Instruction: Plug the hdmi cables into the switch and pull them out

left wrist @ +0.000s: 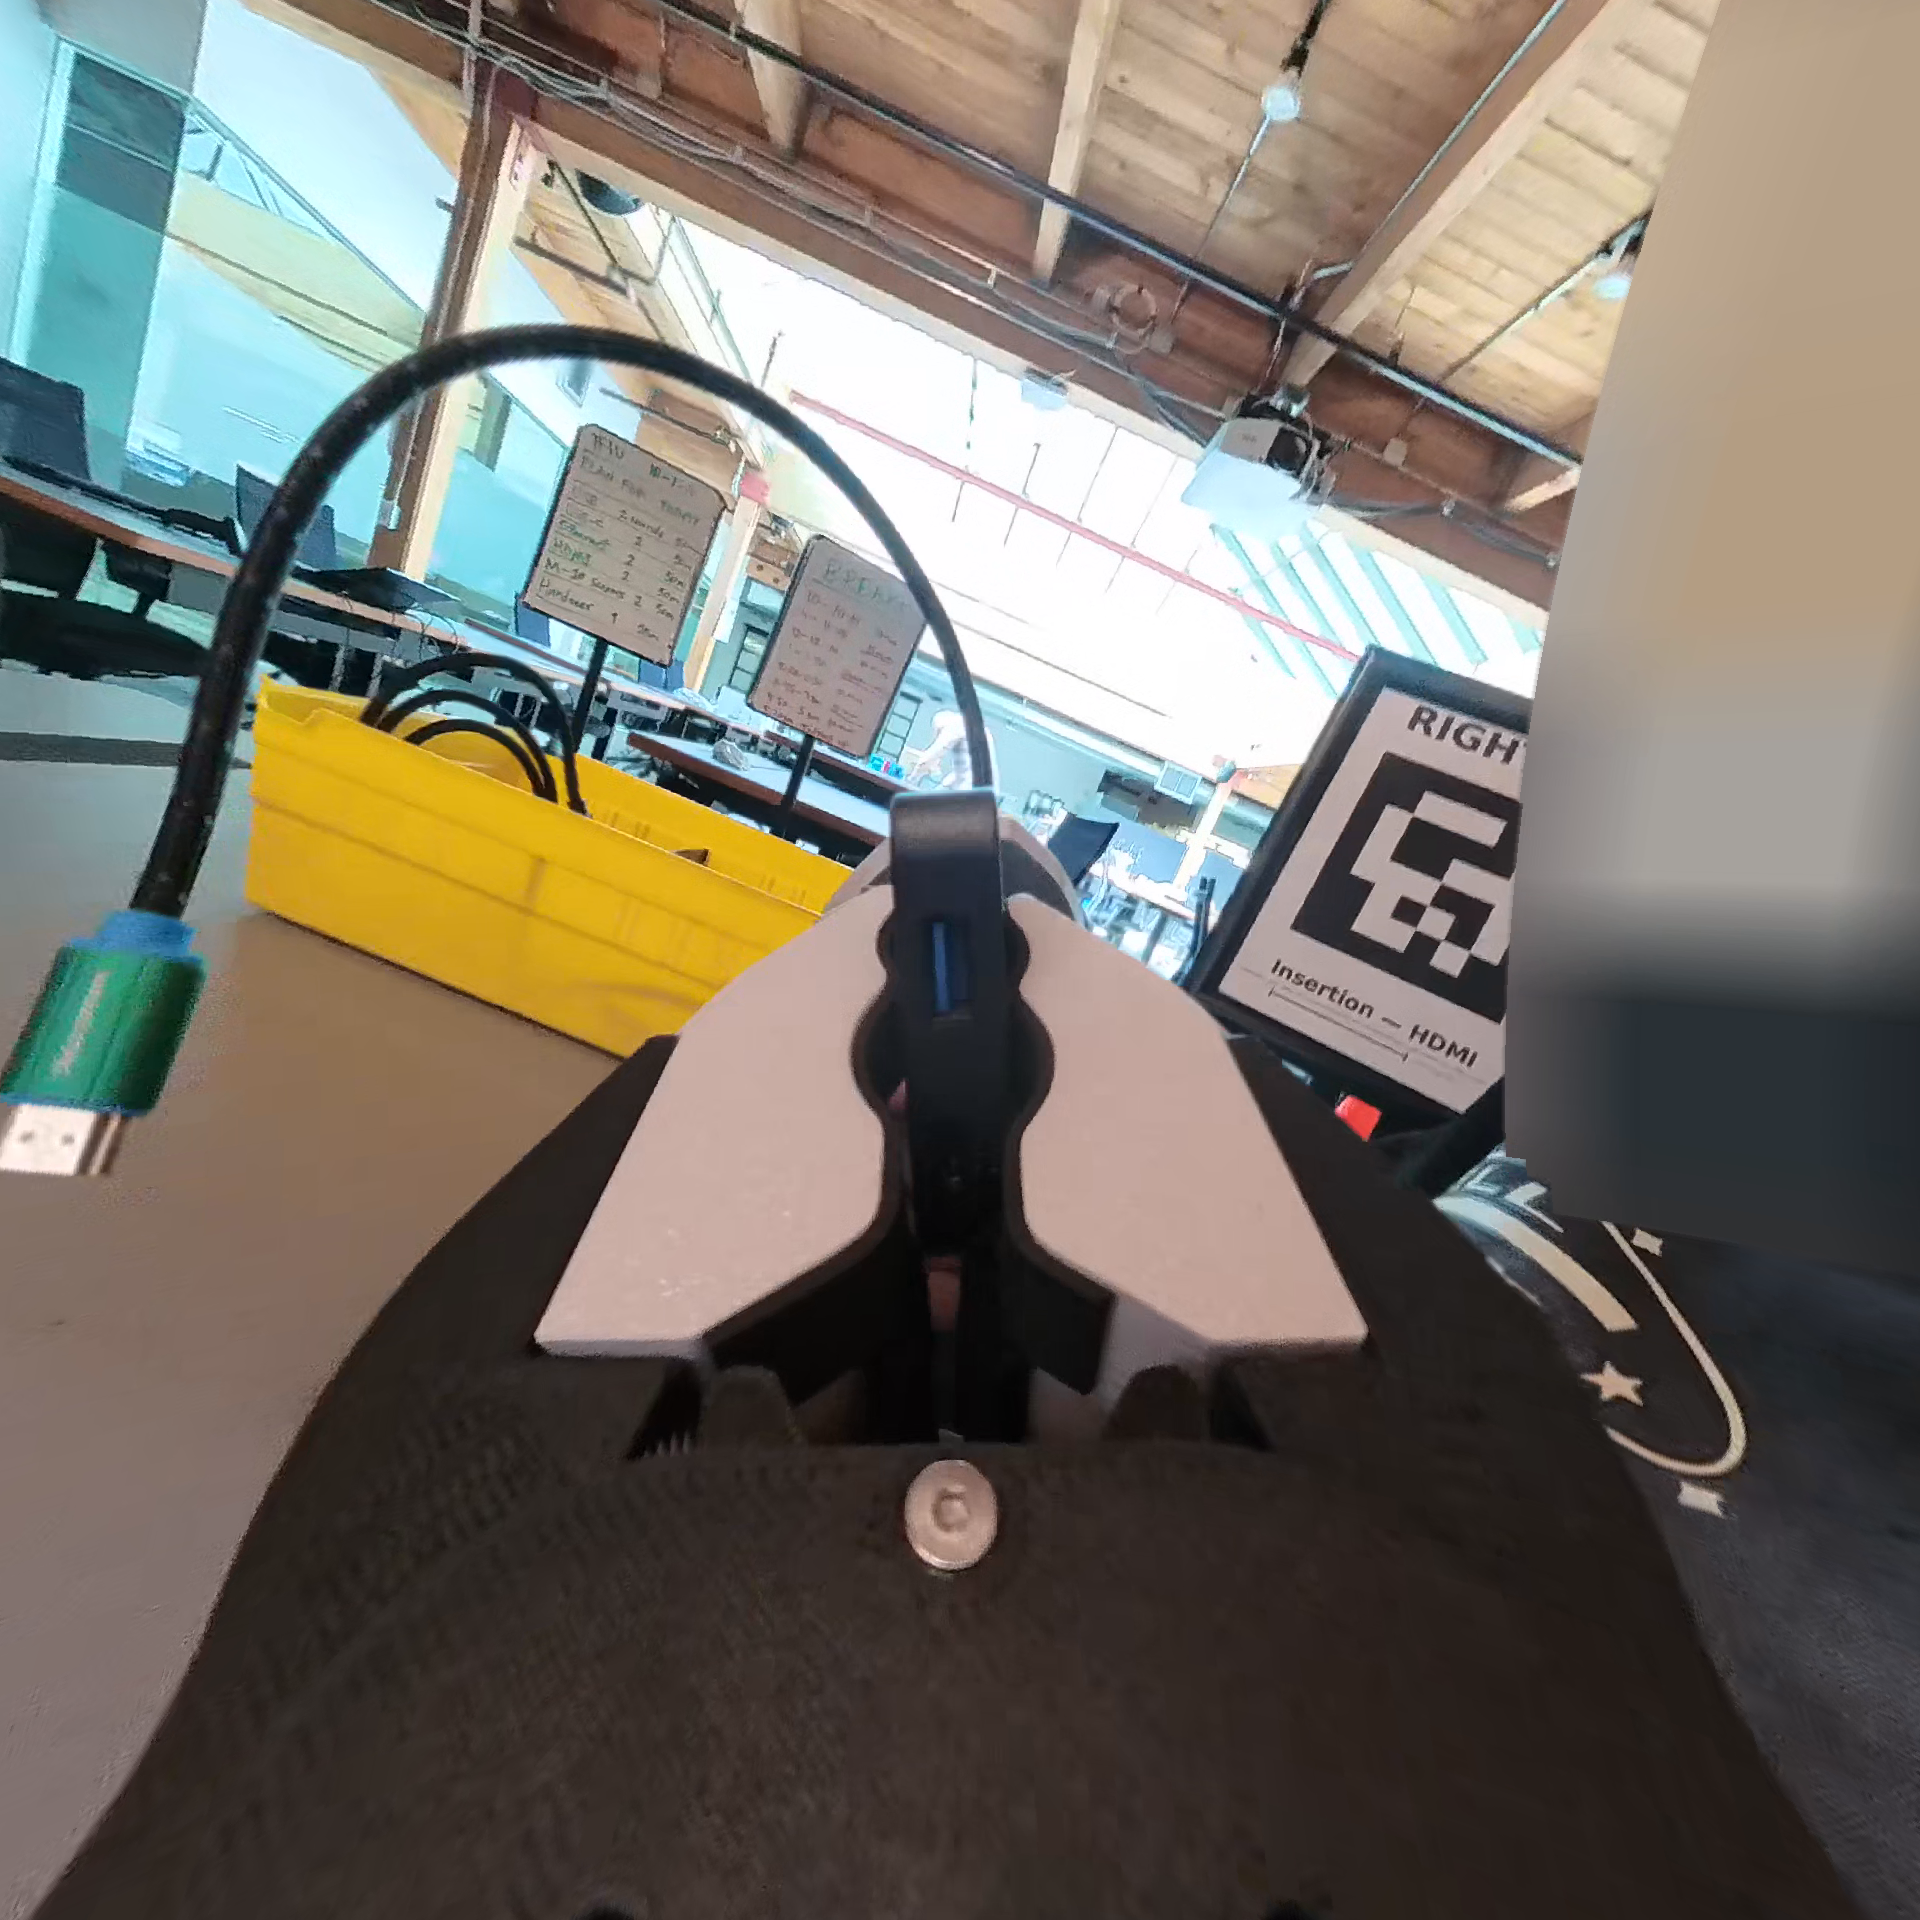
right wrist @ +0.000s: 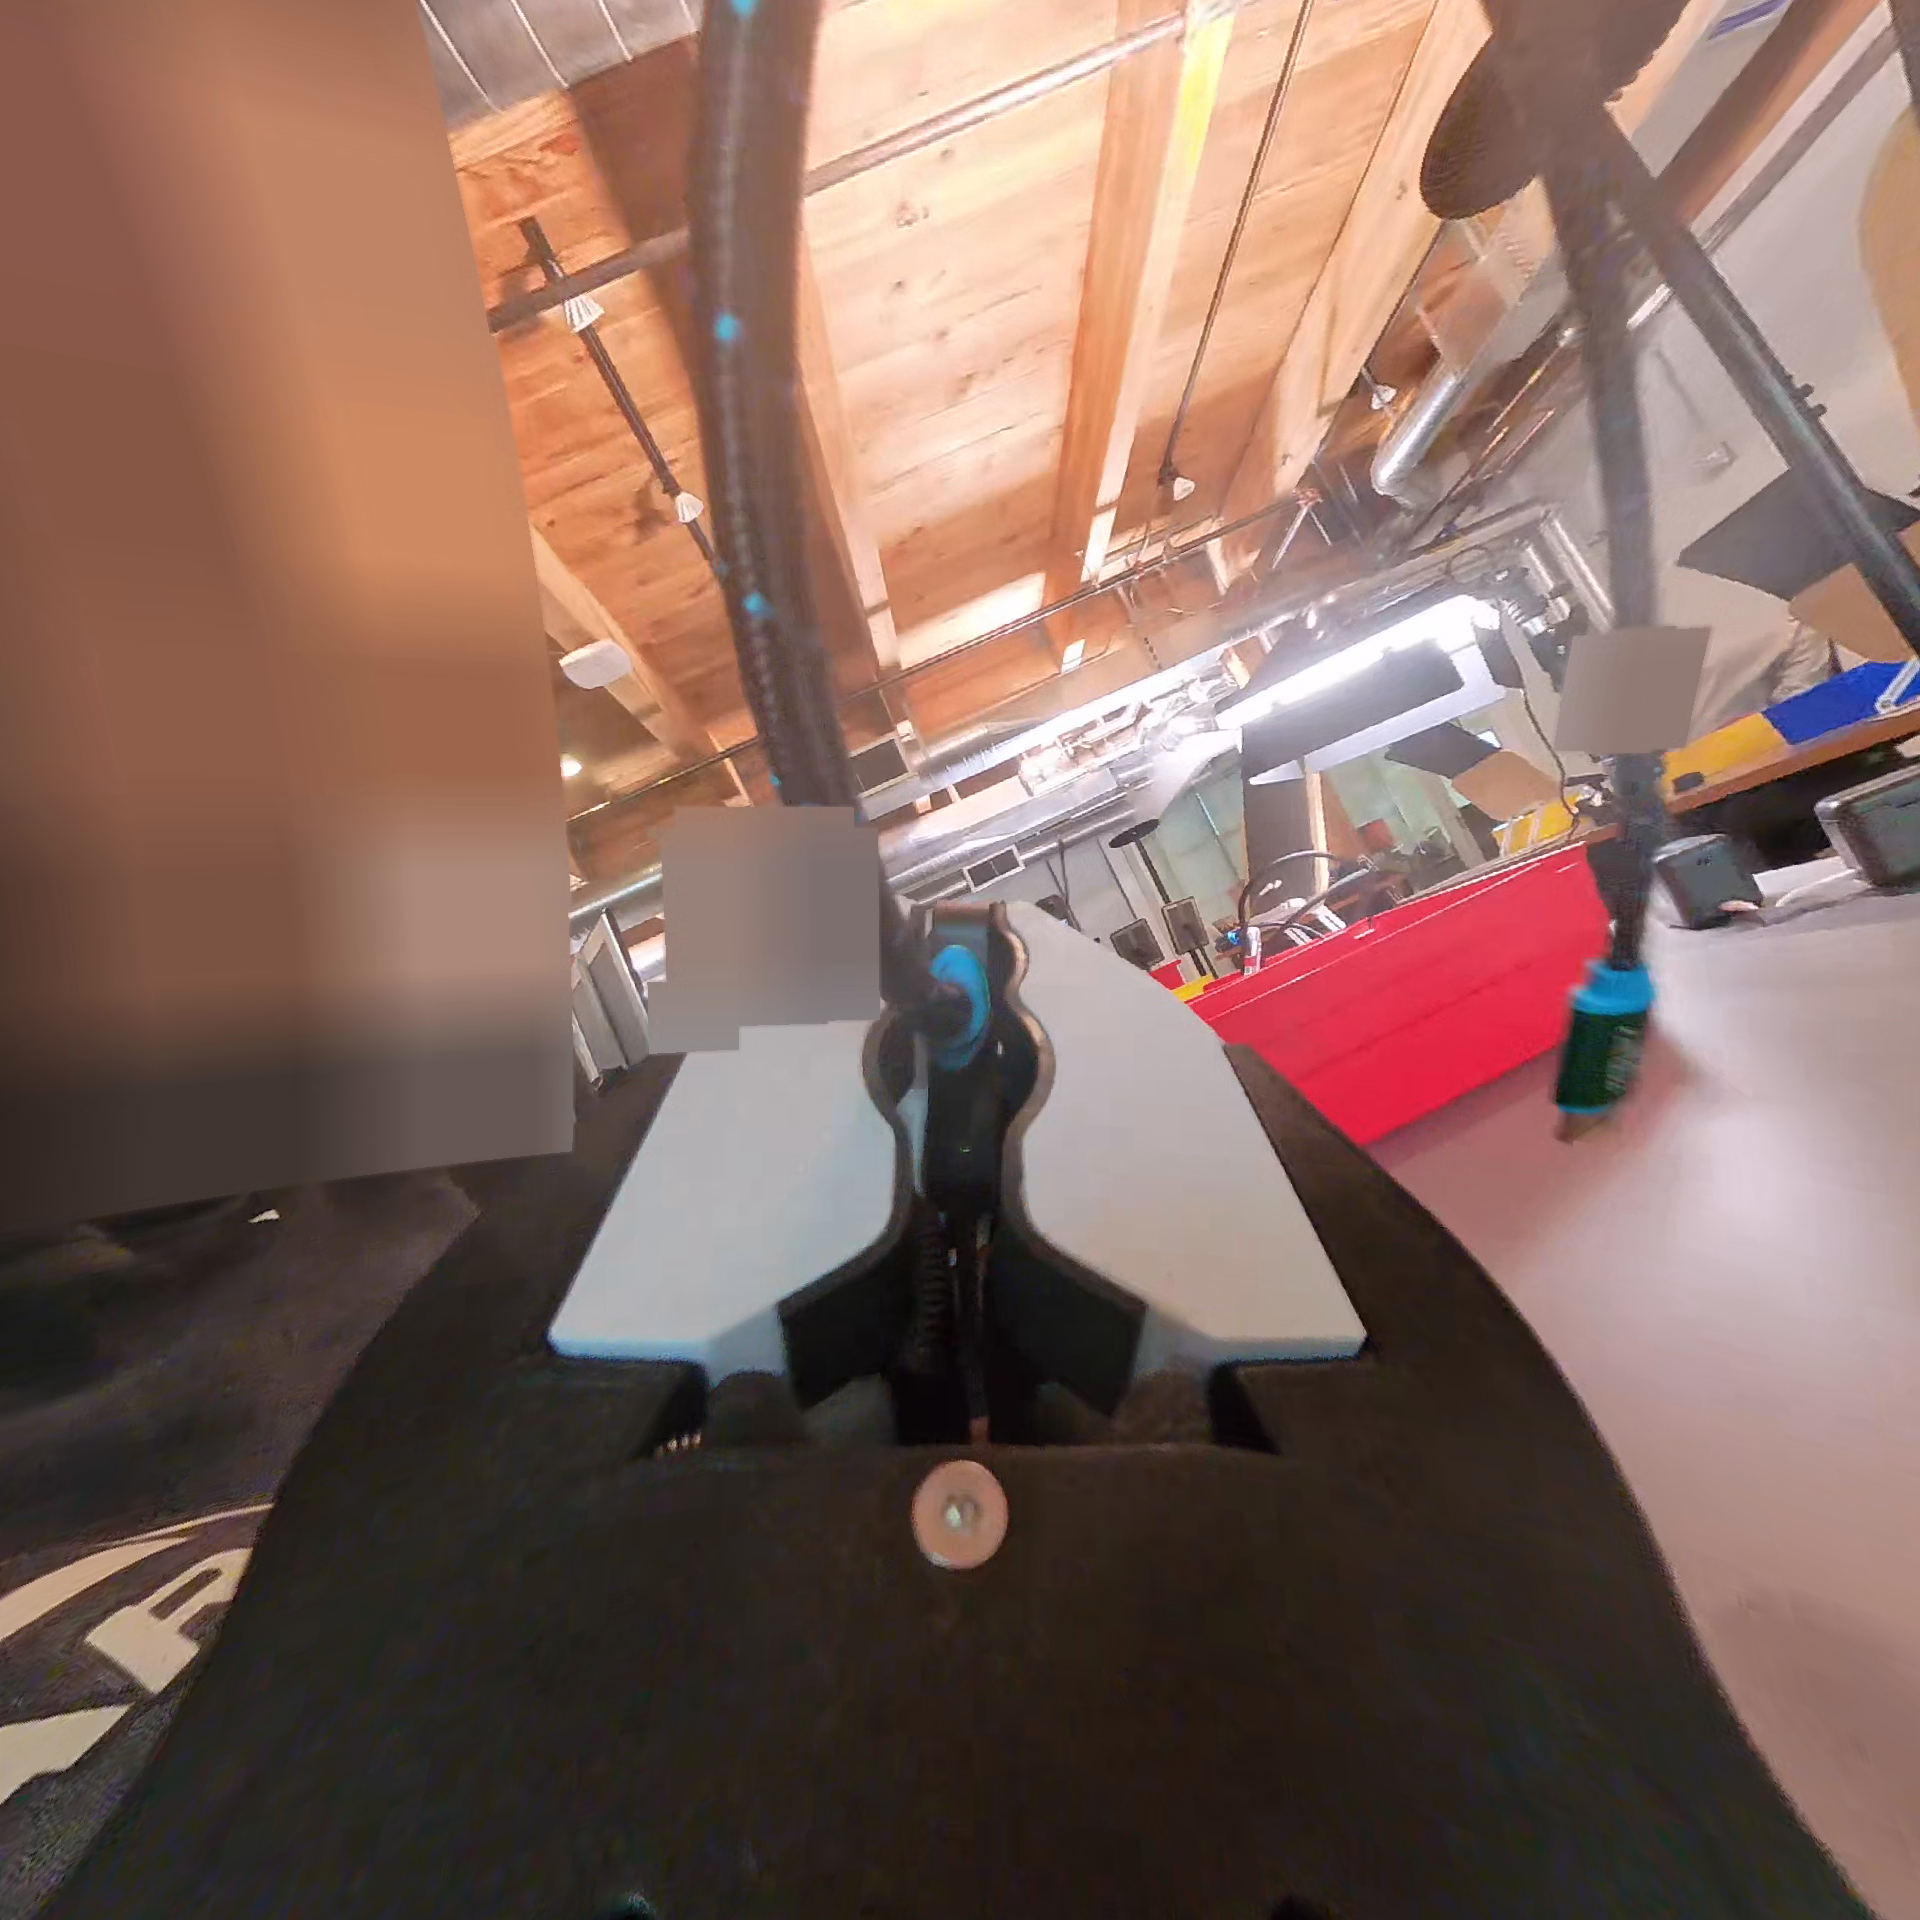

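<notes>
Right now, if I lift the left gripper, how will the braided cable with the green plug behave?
The braided cable holds an arch, so probably springy, not limp. Its green plug hangs free and will likely swing. The black switch looks wedged between the fingers, probably secure.

Black textured left gripper (left wrist: 951, 1039) body, pale grey jaws, silver screw (right gripper (right wrist: 961, 1049) alike)

We hold both grippers tilted upward: left gripper (left wrist: 951, 997) and right gripper (right wrist: 961, 1039), fingers closed on something.
</notes>
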